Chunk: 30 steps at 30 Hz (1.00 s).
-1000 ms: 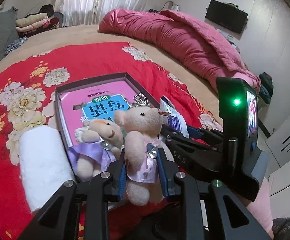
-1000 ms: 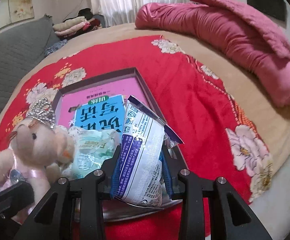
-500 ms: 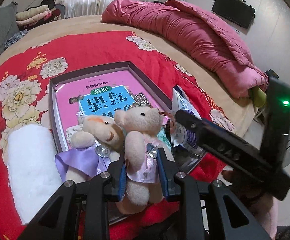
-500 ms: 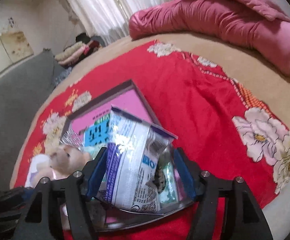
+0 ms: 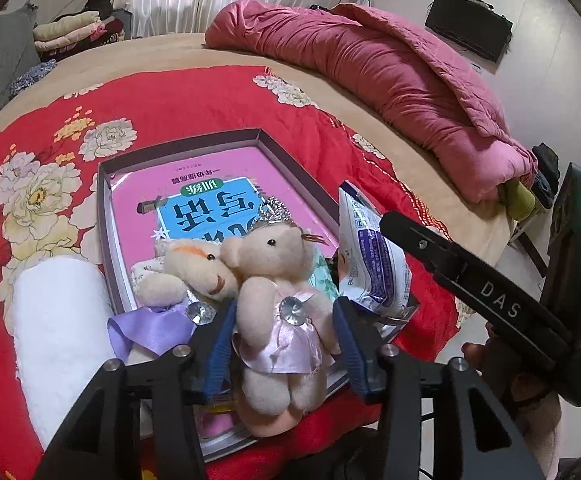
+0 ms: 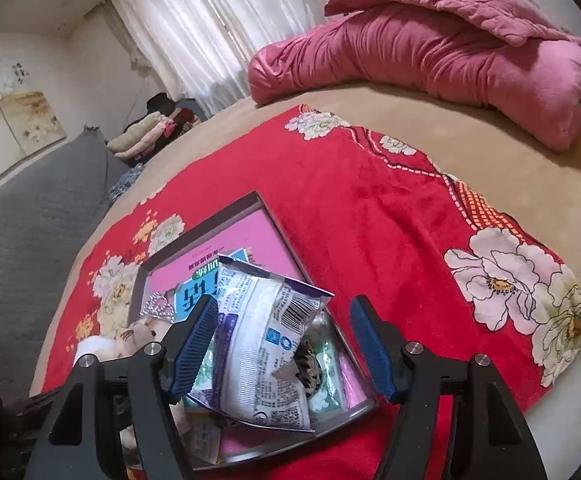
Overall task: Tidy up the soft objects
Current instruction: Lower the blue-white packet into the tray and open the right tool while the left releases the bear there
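Note:
A bear in a pink dress and tiara (image 5: pixel 280 280) stands between the open jaws of my left gripper (image 5: pixel 286 340), at the near edge of a grey tray (image 5: pixel 186 145). A second bear with a purple ribbon (image 5: pixel 188 276) leans beside it. A white and purple snack bag (image 5: pixel 370 256) stands at the tray's right near corner; in the right wrist view the bag (image 6: pixel 258 348) sits between the wide-open jaws of my right gripper (image 6: pixel 286 348), touching the left pad only. The right gripper's body (image 5: pixel 490 296) crosses the left wrist view.
A pink and blue book (image 5: pixel 210 200) lies in the tray. A rolled white towel (image 5: pixel 58 328) lies left of the tray on the red floral blanket (image 6: pixel 370 220). A pink quilt (image 5: pixel 390 76) is heaped at the bed's far side. The bed edge is near on the right.
Both grippers opened: the left let go of the pink-dress bear, the right let go of the snack bag. Both objects now rest in the tray. The right gripper pulled back and tilted.

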Tool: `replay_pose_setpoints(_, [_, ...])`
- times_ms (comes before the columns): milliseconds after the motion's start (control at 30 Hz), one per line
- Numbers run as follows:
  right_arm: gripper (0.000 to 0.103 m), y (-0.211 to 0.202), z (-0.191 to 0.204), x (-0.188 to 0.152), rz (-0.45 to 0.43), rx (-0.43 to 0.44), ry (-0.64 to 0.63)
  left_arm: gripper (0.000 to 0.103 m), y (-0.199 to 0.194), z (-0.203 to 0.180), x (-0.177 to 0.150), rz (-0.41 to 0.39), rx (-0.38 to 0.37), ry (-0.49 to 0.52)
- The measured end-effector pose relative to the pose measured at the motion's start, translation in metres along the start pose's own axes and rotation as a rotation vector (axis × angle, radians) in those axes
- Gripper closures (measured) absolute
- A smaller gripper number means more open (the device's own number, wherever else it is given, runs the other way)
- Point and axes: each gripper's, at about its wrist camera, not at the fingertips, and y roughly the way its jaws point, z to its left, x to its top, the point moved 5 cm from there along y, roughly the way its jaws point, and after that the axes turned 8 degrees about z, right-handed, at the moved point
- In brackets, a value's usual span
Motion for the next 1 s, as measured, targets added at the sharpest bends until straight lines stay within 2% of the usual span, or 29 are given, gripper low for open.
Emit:
replay_pose_setpoints(67, [0.033,-0.002,0.001,0.001,-0.006,0.003,0.0,0.053,-0.002,0.0,0.0,-0.002,0.004,0.002])
replay_pose_setpoints(133, [0.033,-0.005,0.003,0.001,-0.013,0.009,-0.002,0.048,-0.004,0.0,0.0,-0.006,0.008,0.004])
replay_pose_setpoints(400, [0.033,-0.017,0.011,0.003,-0.041,0.017,-0.013,0.043,-0.022,0.006,0.004,-0.05,0.024,0.0])
replay_pose_setpoints(600, [0.033,-0.022,0.018,0.003,-0.05,0.013,-0.027,0.043,-0.039,0.017,0.006,-0.092,0.025,-0.018])
replay_pose_setpoints(800, [0.033,-0.032,0.031,0.0,-0.063,-0.007,-0.062,0.042,-0.064,0.039,0.0,-0.142,0.06,-0.062])
replay_pose_setpoints(1000, [0.03,-0.04,0.05,-0.006,-0.059,-0.042,-0.111,0.042,-0.082,0.06,-0.013,-0.159,0.089,-0.096])
